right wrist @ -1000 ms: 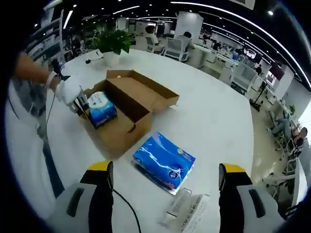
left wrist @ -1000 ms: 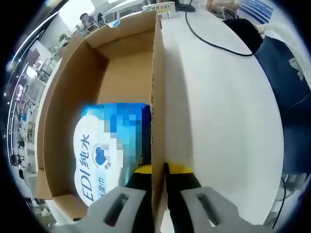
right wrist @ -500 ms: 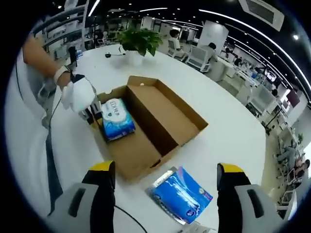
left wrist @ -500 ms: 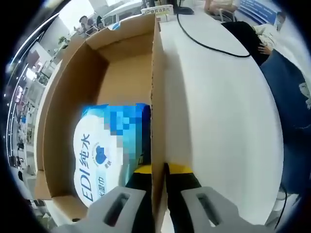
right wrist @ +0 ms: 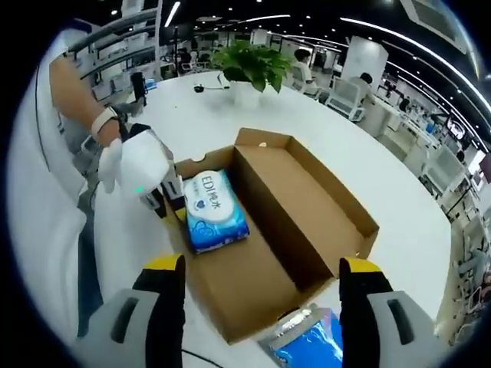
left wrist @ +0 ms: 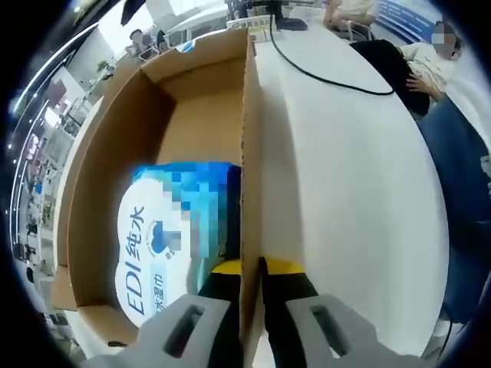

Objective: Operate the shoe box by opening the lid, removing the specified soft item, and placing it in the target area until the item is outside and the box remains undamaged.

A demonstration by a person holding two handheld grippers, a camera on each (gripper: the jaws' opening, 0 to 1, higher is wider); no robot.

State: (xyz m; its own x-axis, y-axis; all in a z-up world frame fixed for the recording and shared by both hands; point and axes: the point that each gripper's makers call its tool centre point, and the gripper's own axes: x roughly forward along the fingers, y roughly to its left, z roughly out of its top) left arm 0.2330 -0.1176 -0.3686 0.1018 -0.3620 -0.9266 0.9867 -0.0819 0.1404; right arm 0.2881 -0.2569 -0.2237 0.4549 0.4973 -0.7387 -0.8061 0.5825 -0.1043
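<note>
Open brown cardboard shoe box (right wrist: 276, 230), lid folded back, on white table (right wrist: 207, 115). Soft blue-and-white wet-wipes pack (right wrist: 213, 211) lies flat at box's near-left end, at 11 o'clock from right gripper (right wrist: 261, 287), long axis toward 11–12 o'clock. Right gripper hangs above, jaws wide apart, holding nothing. Left gripper (left wrist: 247, 270), jaws pinched on the box side wall (left wrist: 249, 153), sits just beside the pack; it is nearer. Pack looks plump, glossy, likely pliable.

The left gripper (left wrist: 251, 270) pinches the side wall of the open shoe box (left wrist: 249, 153), 1 jaw inside, 1 outside. A wet-wipes pack (left wrist: 173, 238) lies inside against that wall, nearest the gripper.
</note>
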